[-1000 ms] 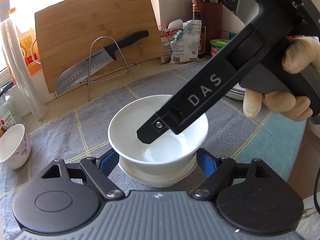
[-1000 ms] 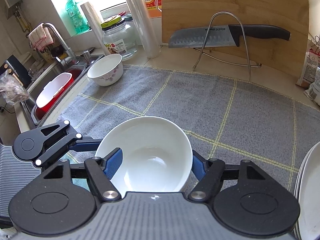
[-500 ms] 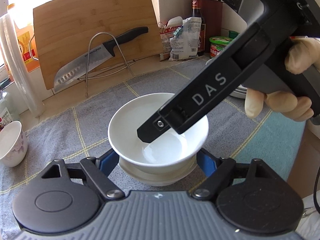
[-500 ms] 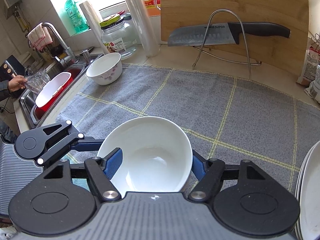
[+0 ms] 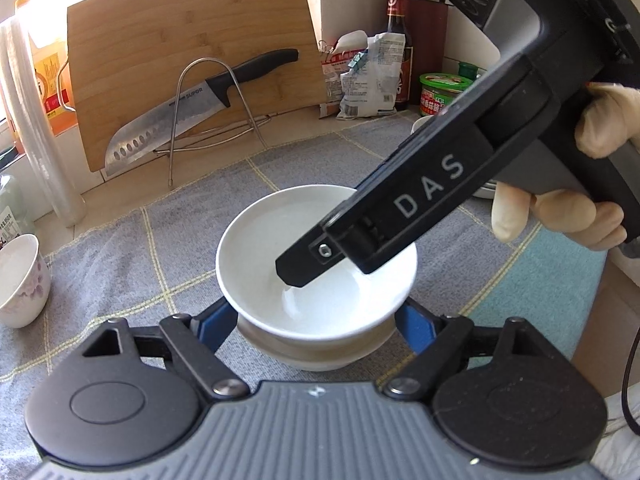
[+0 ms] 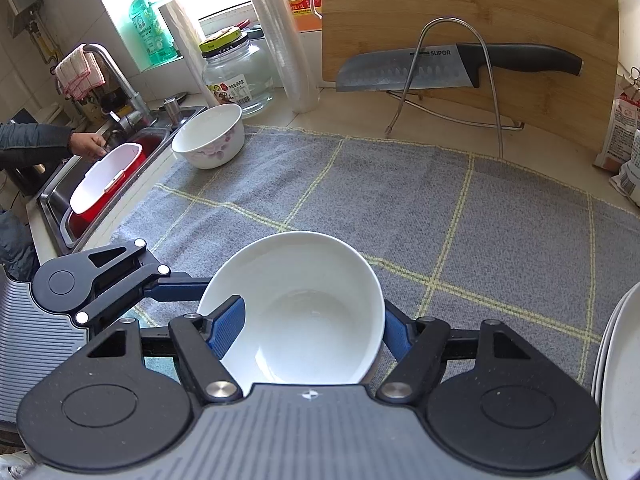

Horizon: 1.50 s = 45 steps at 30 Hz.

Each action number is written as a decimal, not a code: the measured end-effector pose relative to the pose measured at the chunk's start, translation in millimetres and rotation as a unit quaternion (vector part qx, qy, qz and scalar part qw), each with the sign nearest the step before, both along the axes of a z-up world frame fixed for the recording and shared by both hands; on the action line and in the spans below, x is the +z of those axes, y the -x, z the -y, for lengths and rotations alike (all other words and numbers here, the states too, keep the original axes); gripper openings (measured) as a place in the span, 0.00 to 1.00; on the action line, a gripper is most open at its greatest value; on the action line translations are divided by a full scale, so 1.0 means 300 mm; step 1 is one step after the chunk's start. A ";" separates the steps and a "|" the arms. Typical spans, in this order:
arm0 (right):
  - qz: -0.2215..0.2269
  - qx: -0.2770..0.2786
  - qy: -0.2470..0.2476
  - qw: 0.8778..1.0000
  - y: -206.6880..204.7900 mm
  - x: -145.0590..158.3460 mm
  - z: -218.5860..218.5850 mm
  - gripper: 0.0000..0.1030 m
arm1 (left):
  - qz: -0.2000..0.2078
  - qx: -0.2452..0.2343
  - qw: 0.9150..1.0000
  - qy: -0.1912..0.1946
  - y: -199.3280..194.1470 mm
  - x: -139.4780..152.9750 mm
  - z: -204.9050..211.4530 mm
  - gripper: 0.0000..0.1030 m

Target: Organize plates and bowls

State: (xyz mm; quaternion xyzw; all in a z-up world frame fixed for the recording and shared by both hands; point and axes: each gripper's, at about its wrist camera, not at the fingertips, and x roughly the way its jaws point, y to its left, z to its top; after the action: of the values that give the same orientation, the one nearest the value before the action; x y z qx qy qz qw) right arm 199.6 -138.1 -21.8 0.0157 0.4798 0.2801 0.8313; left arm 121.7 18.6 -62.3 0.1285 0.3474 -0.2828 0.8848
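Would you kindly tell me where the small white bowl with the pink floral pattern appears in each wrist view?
Left wrist view: the small white bowl with the pink floral pattern sits at the far left edge, on the grey checked cloth.
Right wrist view: it stands upper left of centre, at the cloth's far corner beside the sink.
Shared landmark: the black-handled kitchen knife against the bamboo cutting board.

Glossy ceramic bowl (image 6: 304, 304), rough woven cloth mat (image 6: 460, 220), wooden board (image 6: 460, 12).
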 end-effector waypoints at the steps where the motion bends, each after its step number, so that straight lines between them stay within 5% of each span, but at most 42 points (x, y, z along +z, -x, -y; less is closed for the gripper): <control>1: 0.001 0.000 0.000 1.000 0.000 0.000 0.000 0.75 | -0.001 0.001 1.000 0.000 -0.001 0.000 0.000 0.84; 17: 0.009 -0.005 0.000 1.000 -0.003 0.011 0.012 0.78 | 0.006 -0.007 1.000 -0.006 -0.003 -0.001 0.001 0.94; 26: 0.028 -0.018 0.010 0.999 0.004 0.021 0.012 1.00 | 0.018 -0.008 1.000 -0.002 0.003 0.027 0.000 0.97; 37: 0.054 -0.032 0.033 0.997 0.025 0.035 0.035 1.00 | 0.027 0.010 1.000 0.006 0.022 0.054 0.005 0.97; 45: 0.091 -0.045 0.054 0.993 0.047 0.060 0.081 1.00 | 0.033 0.068 0.997 0.009 0.058 0.085 0.011 0.97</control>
State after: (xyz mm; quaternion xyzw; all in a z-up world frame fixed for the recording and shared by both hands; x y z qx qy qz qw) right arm 185.5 -162.3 -3.7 -0.0333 0.4154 0.2160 0.8830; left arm 104.3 15.3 -37.0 0.1059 0.3232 -0.2207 0.9141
